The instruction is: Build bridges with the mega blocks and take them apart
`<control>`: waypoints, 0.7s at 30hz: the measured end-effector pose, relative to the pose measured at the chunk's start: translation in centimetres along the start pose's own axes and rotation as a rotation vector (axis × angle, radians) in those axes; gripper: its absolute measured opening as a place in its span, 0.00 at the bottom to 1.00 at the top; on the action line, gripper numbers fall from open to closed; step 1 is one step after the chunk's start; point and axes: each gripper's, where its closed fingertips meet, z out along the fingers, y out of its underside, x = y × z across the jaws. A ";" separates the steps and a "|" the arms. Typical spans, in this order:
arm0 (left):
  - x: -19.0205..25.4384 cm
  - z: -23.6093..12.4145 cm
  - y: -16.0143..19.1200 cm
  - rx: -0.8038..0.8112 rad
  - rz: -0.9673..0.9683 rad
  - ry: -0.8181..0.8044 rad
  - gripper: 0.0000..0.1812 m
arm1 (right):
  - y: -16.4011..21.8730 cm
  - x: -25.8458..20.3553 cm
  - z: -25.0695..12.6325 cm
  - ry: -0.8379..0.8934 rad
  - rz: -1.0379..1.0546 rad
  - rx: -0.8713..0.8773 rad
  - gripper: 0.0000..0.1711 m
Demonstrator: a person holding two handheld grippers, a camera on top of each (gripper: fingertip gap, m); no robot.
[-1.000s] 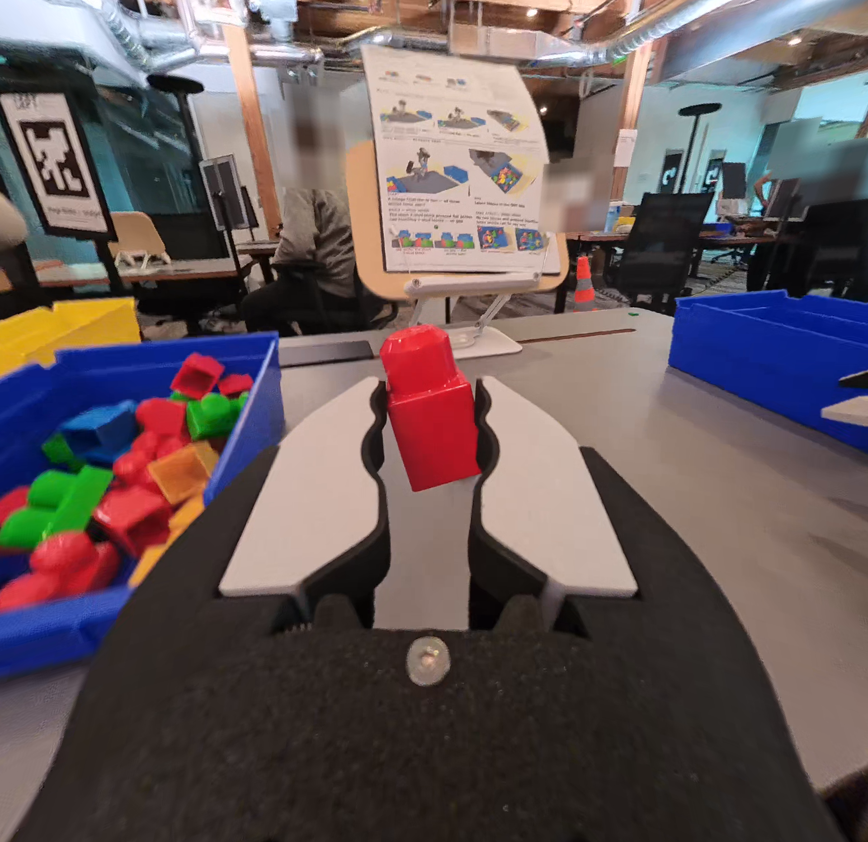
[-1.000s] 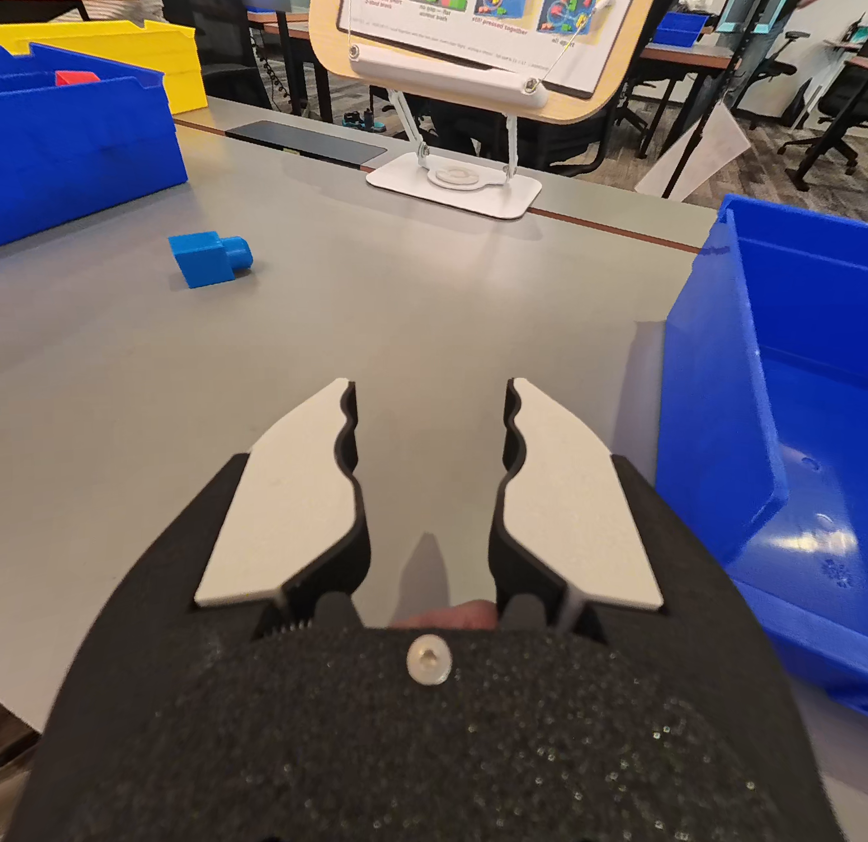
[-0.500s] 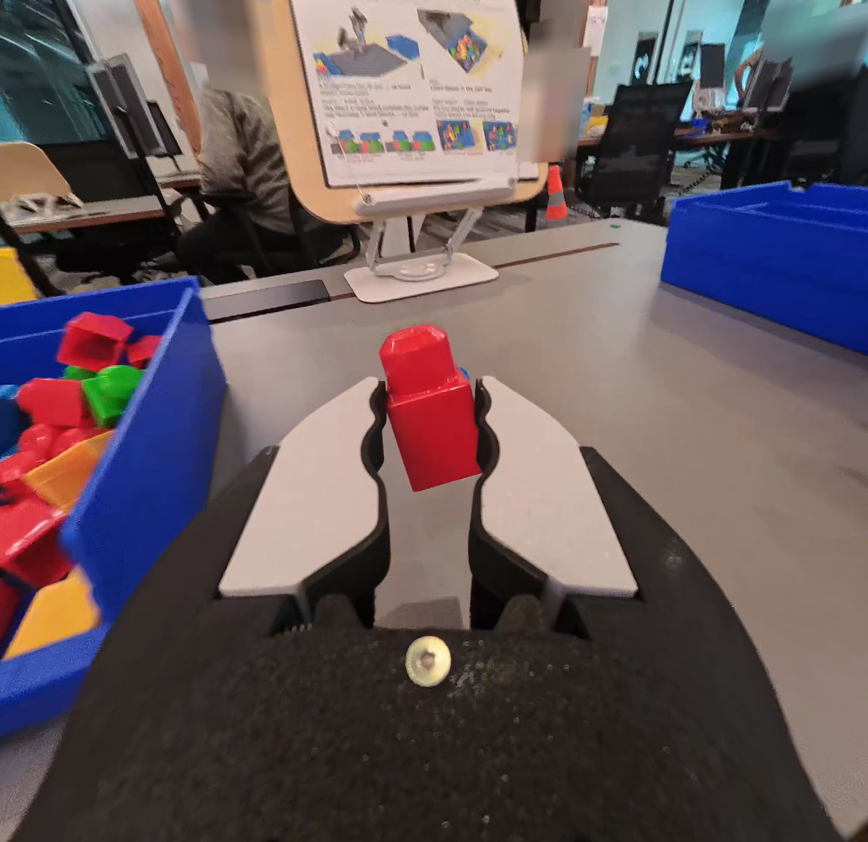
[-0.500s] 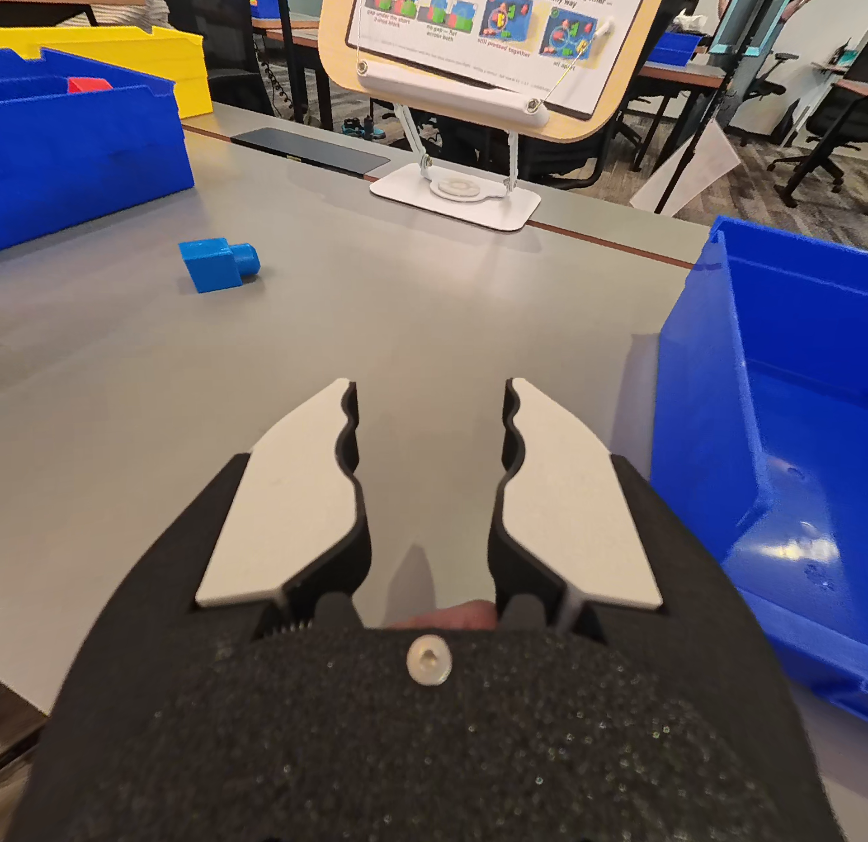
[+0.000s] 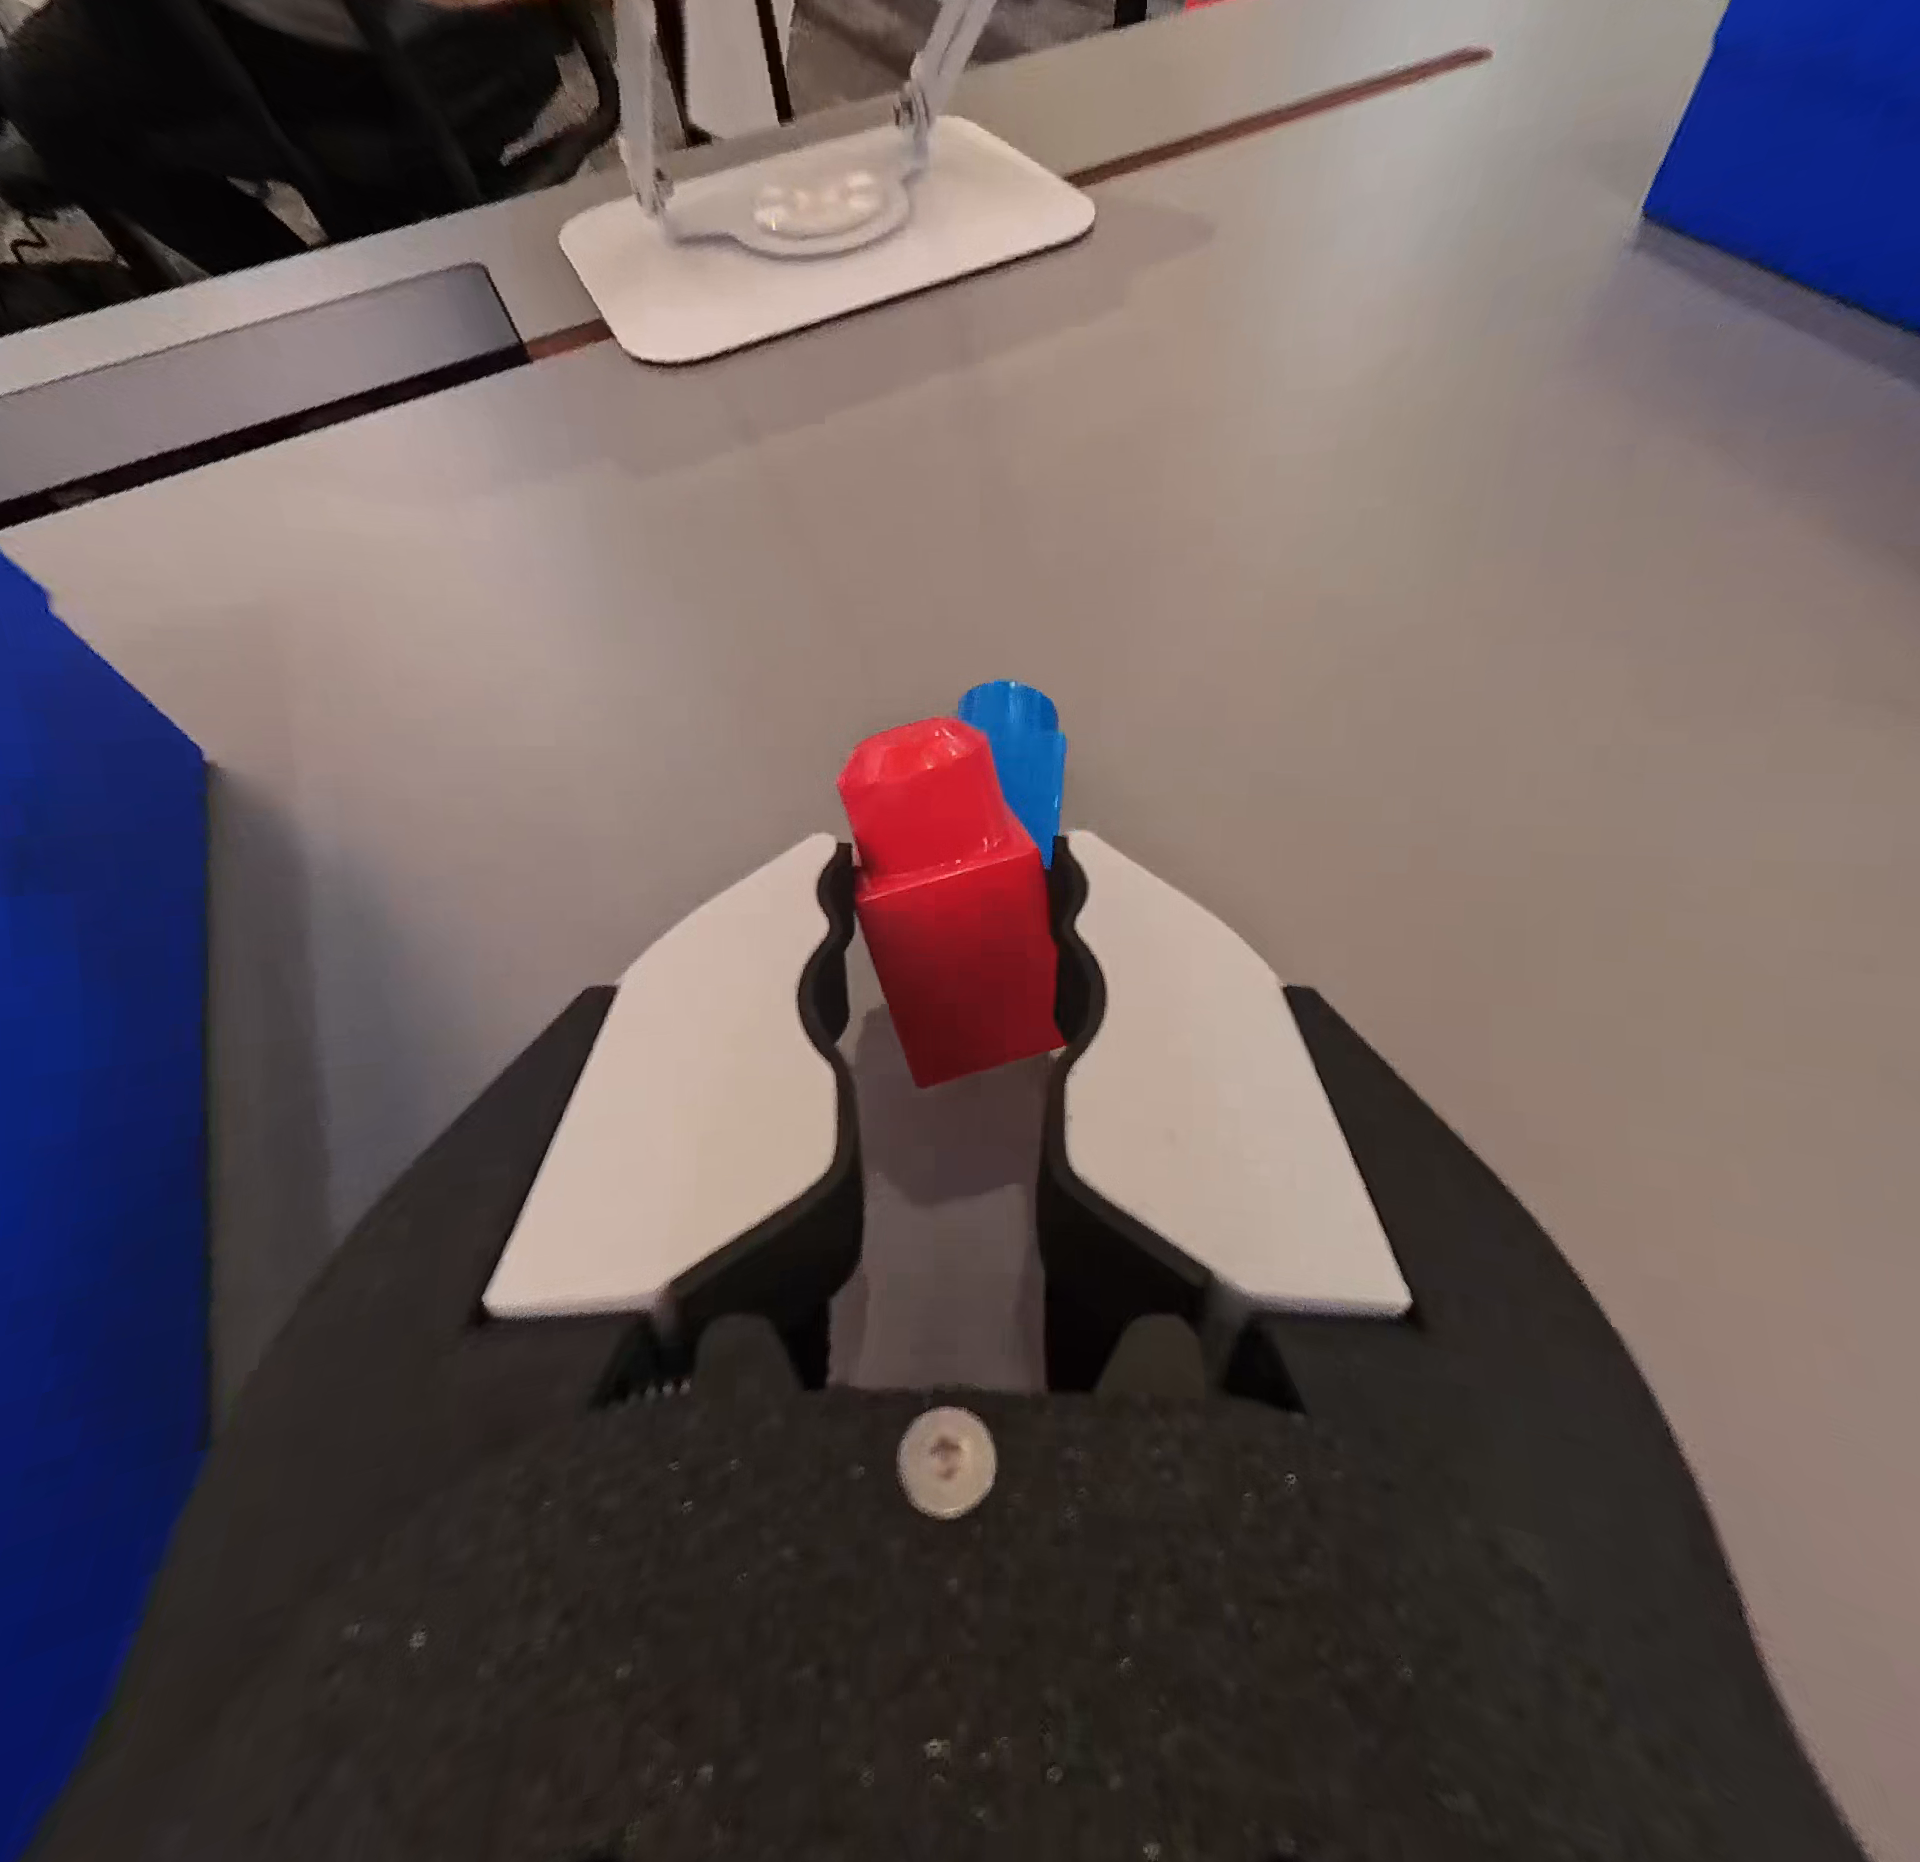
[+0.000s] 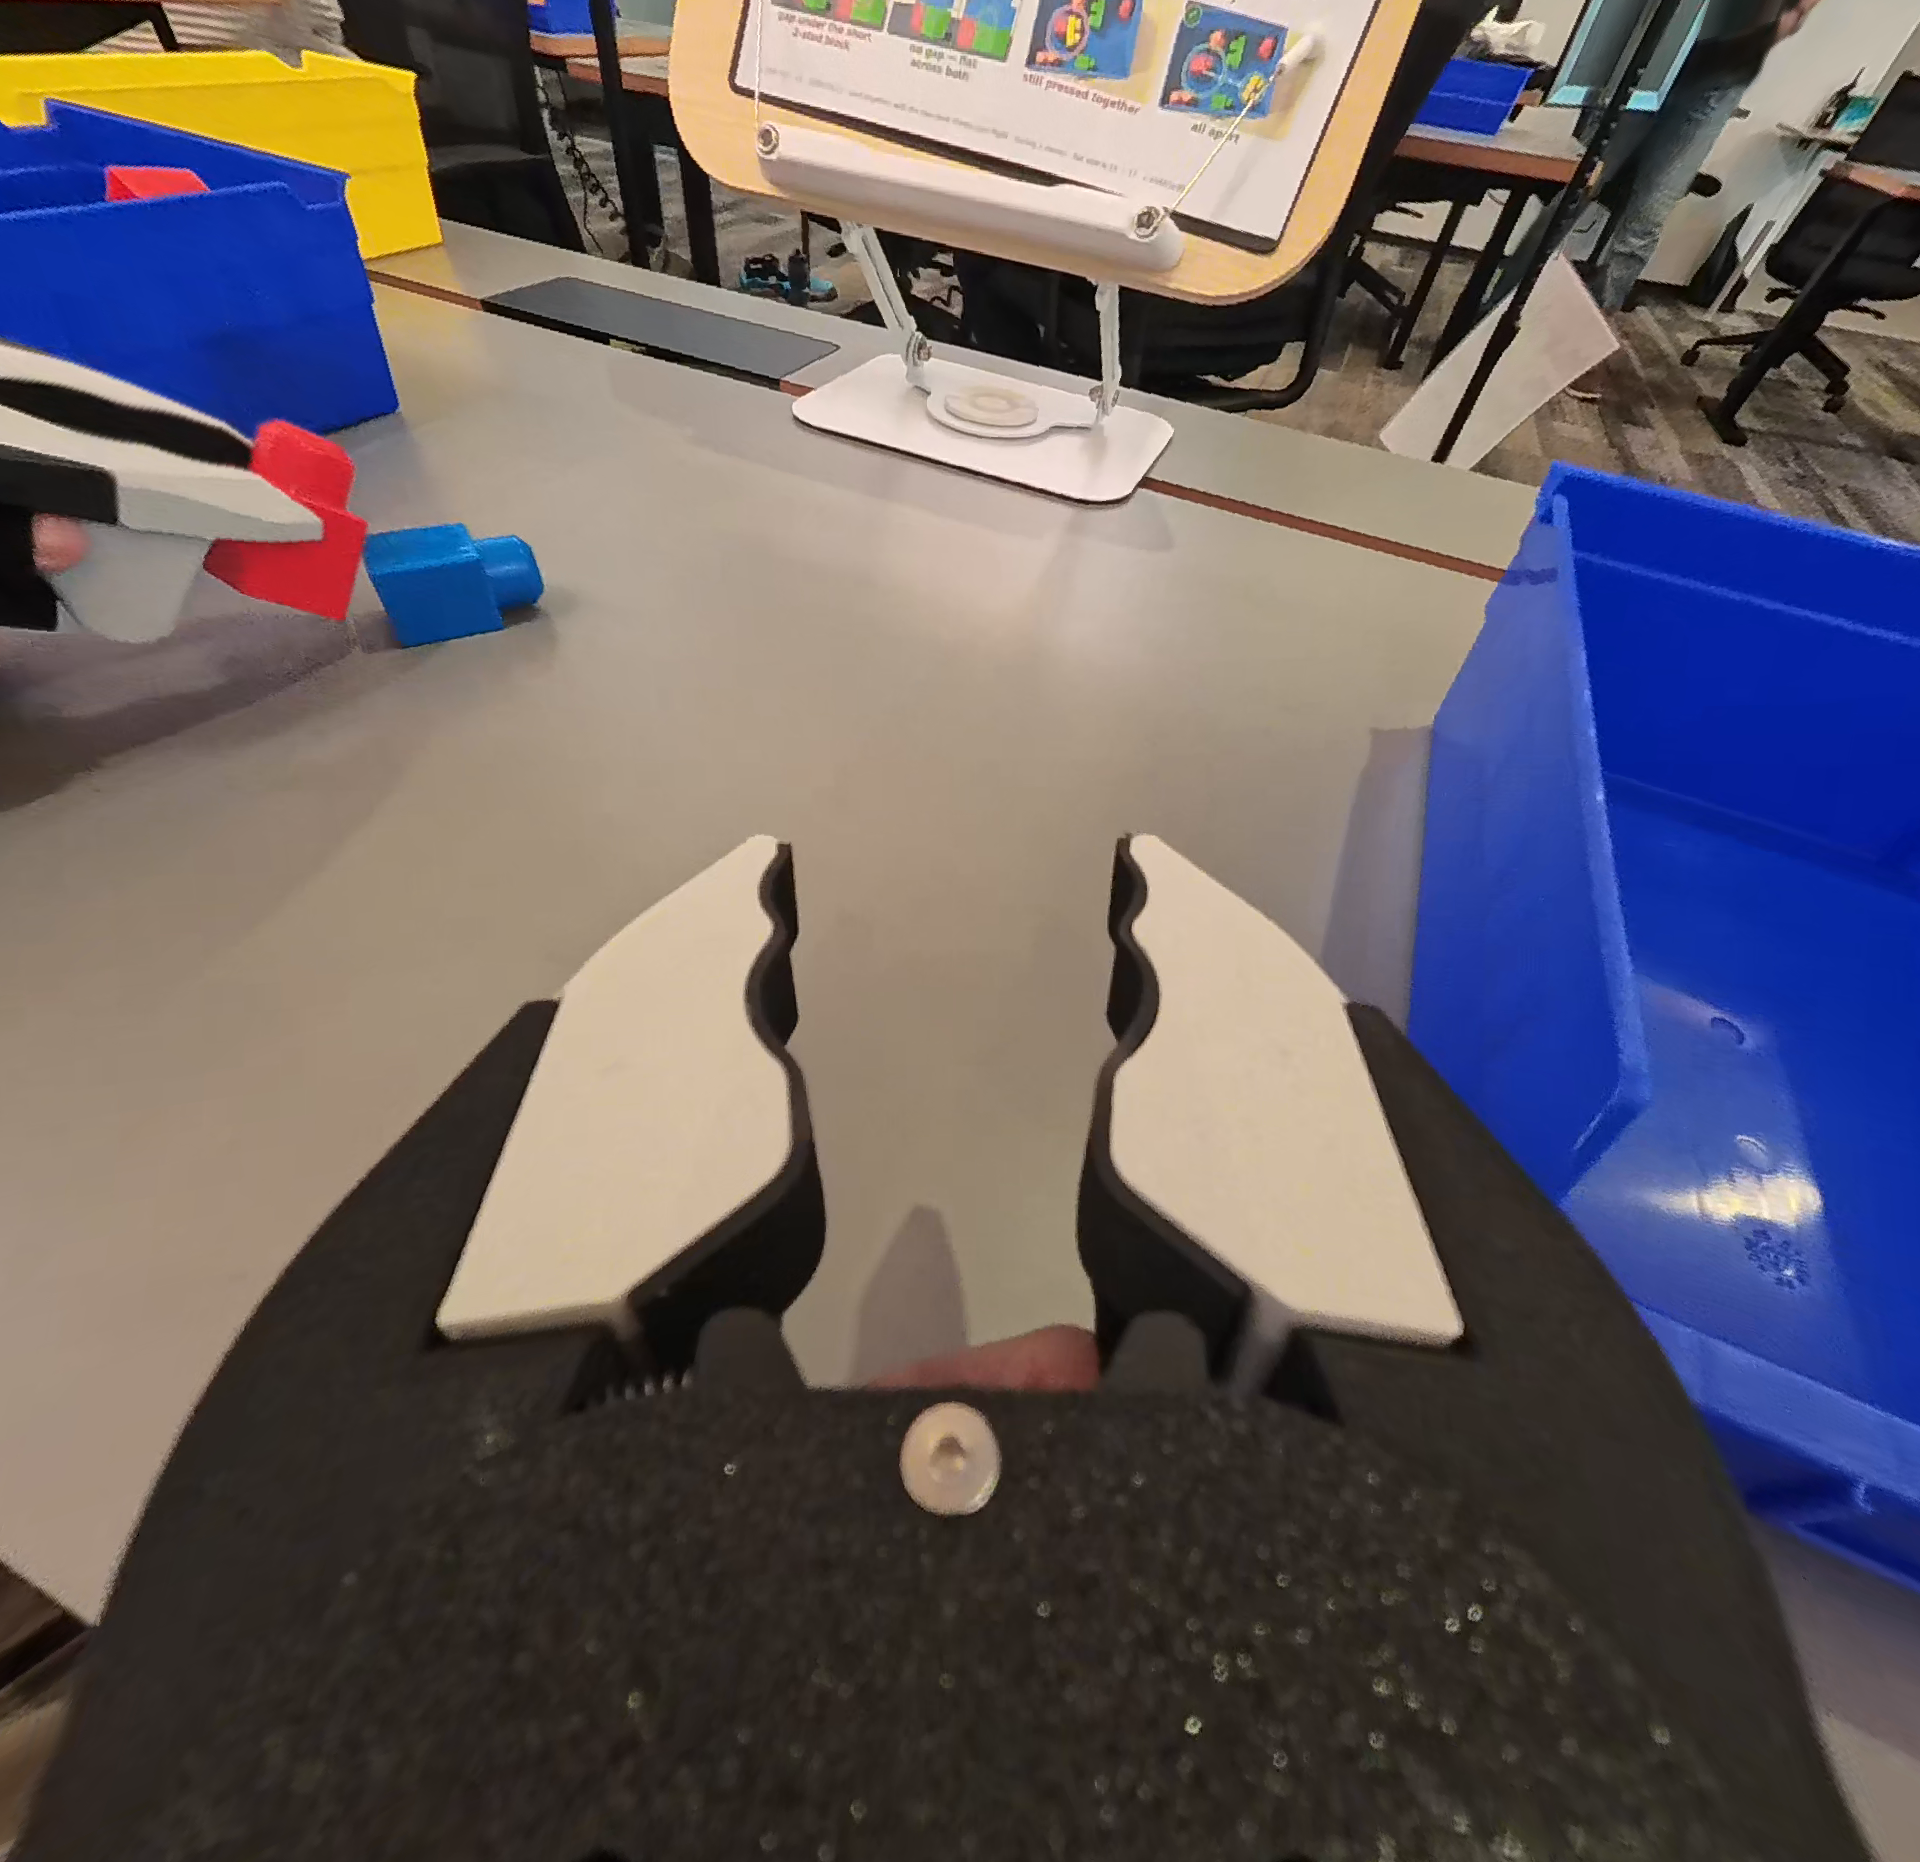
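Two blue bins flank your grey table point(image 6: 935, 690): one point(image 6: 1704, 981) just right of your right gripper point(image 6: 951, 867), another point(image 6: 197, 285) at the far left. Your right gripper hangs with jaws spread, gripping nothing. Your left gripper point(image 5: 951, 856) clamps a red block point(image 5: 956, 960), tilted, just beside the blue block point(image 6: 447, 581) lying on its side on the table.

A grey table point(image 6: 935, 690) is crossed by a thin brown seam, with a white stand base point(image 6: 987, 425) set on it carrying a wooden-edged instruction board point(image 6: 1039, 98). Beyond it, dark desk legs, black office chairs point(image 6: 1829, 285) and patterned carpet point(image 6: 1662, 399) are seen in an open office.
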 end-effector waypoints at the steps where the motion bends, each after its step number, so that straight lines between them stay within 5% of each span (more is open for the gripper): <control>1: 0.1 0.2 0.2 -0.021 0.004 0.001 0.20 | 0.1 0.1 0.0 -0.001 0.003 -0.002 0.34; 21: 1.2 0.4 1.9 -0.121 0.058 0.024 0.27 | 0.4 0.5 0.0 0.003 0.008 -0.010 0.34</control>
